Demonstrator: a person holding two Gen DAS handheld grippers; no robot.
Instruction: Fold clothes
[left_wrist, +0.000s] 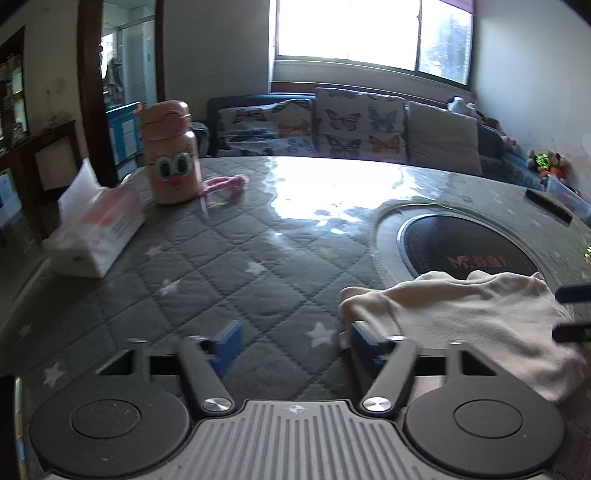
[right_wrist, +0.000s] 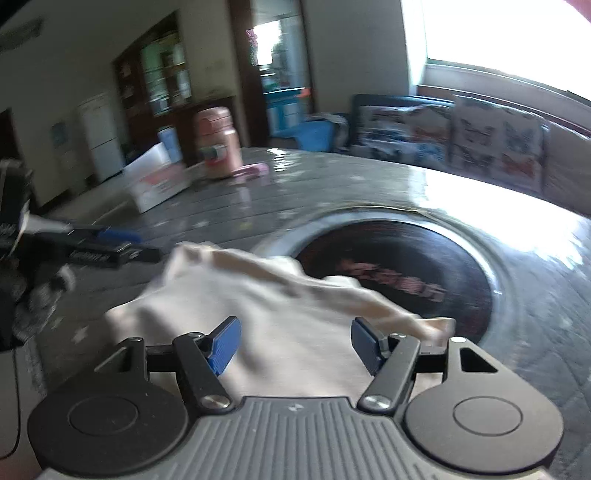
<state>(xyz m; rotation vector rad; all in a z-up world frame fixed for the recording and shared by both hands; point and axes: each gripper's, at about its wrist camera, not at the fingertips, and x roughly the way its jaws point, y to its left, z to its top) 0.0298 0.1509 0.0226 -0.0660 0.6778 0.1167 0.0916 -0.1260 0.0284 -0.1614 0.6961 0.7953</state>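
Observation:
A cream garment (left_wrist: 480, 314) lies crumpled on the grey quilted table cover (left_wrist: 229, 266), partly over the round black hotplate (left_wrist: 469, 251). My left gripper (left_wrist: 291, 345) is open and empty, its right pad touching the garment's left edge. My right gripper (right_wrist: 293, 343) is open, just above the garment (right_wrist: 258, 314), holding nothing. The left gripper's fingers (right_wrist: 110, 243) show at the left of the right wrist view; the right gripper's fingers (left_wrist: 572, 310) show at the right edge of the left wrist view.
A pink bottle with cartoon eyes (left_wrist: 171, 155), a tissue pack (left_wrist: 96, 229) and a pink hair tie (left_wrist: 225, 182) sit at the table's far left. A black remote (left_wrist: 548, 205) lies far right. A sofa with butterfly cushions (left_wrist: 354, 125) stands behind the table.

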